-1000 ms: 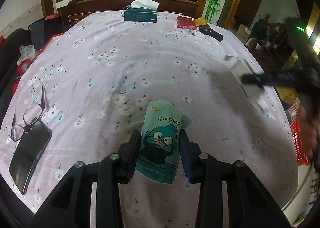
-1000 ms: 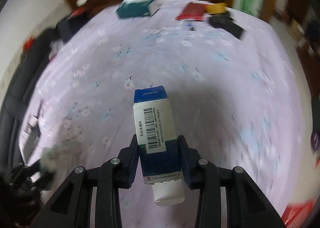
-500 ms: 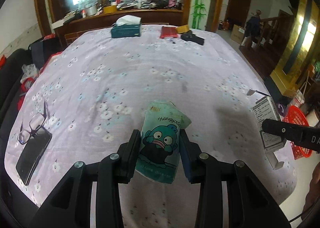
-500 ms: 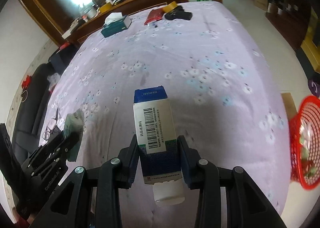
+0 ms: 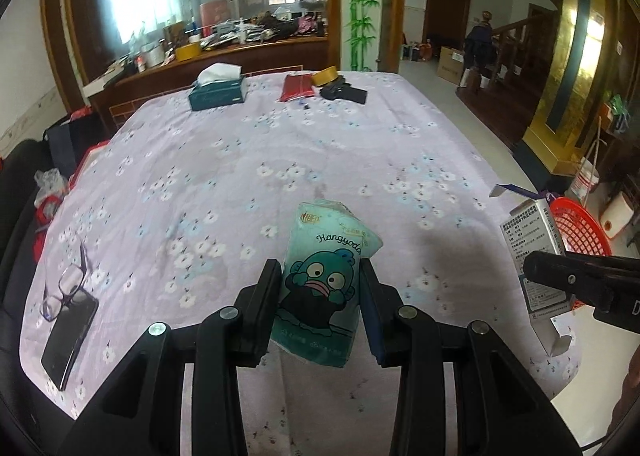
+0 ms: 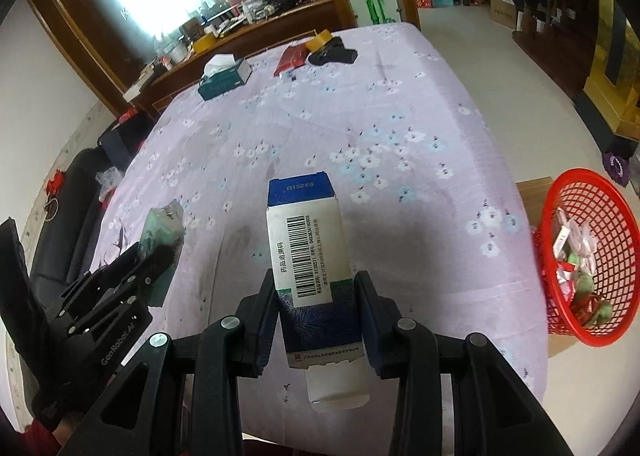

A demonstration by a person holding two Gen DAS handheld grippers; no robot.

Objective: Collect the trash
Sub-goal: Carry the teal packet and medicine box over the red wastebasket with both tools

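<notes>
Gripping tissue pack (image 5: 326,280) w/ left gripper (image 5: 320,296), medicine box (image 6: 314,276) w/ right gripper (image 6: 316,304).

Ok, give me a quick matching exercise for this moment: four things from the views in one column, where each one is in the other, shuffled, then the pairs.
Things:
1. tissue pack
2. medicine box
3. glasses
4. tissue box

Places:
A. far end of the bed
B. in the right gripper
C. on the black phone, near edge of the bed
D. in the left gripper

Pairs: 1-D, 2-B, 3-C, 4-A
</notes>
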